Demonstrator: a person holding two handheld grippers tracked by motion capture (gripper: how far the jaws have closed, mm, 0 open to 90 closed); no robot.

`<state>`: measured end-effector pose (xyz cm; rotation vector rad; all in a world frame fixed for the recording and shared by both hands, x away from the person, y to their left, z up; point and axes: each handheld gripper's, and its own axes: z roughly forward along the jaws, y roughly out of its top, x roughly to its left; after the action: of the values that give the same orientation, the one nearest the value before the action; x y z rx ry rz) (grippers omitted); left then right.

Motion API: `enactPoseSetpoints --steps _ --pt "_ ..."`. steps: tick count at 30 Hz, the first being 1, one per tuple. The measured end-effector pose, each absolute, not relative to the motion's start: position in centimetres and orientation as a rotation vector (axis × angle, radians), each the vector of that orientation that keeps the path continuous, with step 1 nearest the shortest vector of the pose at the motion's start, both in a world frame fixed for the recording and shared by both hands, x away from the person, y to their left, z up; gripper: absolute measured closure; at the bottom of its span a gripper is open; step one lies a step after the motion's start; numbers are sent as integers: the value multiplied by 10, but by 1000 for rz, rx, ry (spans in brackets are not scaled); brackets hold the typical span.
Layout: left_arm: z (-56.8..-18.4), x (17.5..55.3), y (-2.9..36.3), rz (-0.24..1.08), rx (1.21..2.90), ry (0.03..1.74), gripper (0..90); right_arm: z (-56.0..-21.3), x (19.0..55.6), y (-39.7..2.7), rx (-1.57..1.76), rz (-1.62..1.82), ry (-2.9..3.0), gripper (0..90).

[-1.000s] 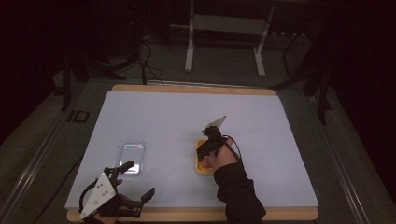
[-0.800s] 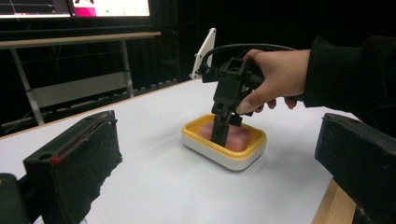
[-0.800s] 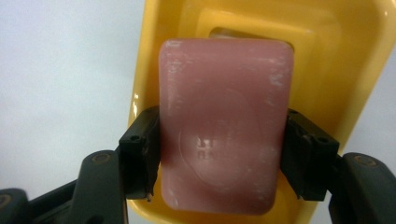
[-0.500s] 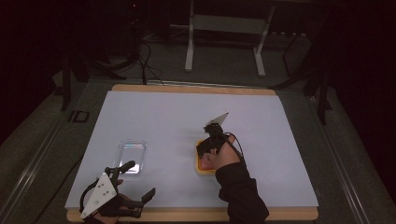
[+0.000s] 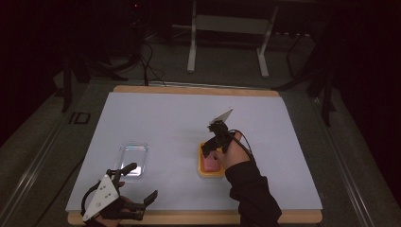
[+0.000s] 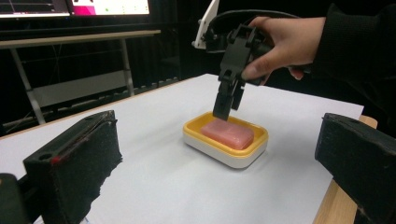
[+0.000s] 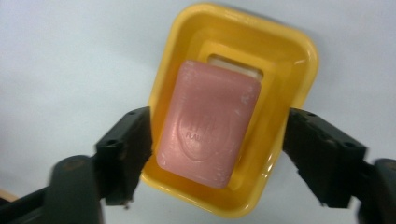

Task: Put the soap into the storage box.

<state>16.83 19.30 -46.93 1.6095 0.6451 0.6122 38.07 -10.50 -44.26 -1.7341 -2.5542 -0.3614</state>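
While the left hand-held gripper [image 5: 142,187] rested spread at the worktop's [image 5: 156,118] near left corner, the right hand-held gripper [image 6: 227,103], its jaws just opened, hung over the pink soap [image 7: 208,123] lying in its yellow dish [image 7: 289,60] mid-worktop.

Soap bar [image 7: 208,123] under my right gripper [image 7: 215,163]: pink, waxy, smooth with a faint sheen, embossed lettering on top, whitish scuffs at the corners. Soap dish [image 7: 289,60]: glossy yellow plastic, smooth, light glinting off the rim; in the left gripper view its base looks white [image 6: 233,161]. My jaws: matt black plastic, and on my left gripper [image 6: 219,172] the pads look rough, like coarse foam or felt. Table cover [image 5: 156,118]: matt, pale, paper-like sheet, no glare. Table edge [image 5: 189,89]: bare light wood. Lid [image 5: 132,158] on the sheet near my left gripper: clear plastic, shiny. My sleeve [image 5: 253,196]: dark matt cloth.
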Motion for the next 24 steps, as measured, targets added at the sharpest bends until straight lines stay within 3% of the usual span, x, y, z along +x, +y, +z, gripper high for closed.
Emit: enactPoseSetpoints --steps 8,24 --pt "-470 168 192 621 1621 646 3 -439 382 -119 -1613 -467 -2694 147" --pt "-472 167 193 632 1627 668 3 -433 383 -166 -1473 -592 -2910 172"
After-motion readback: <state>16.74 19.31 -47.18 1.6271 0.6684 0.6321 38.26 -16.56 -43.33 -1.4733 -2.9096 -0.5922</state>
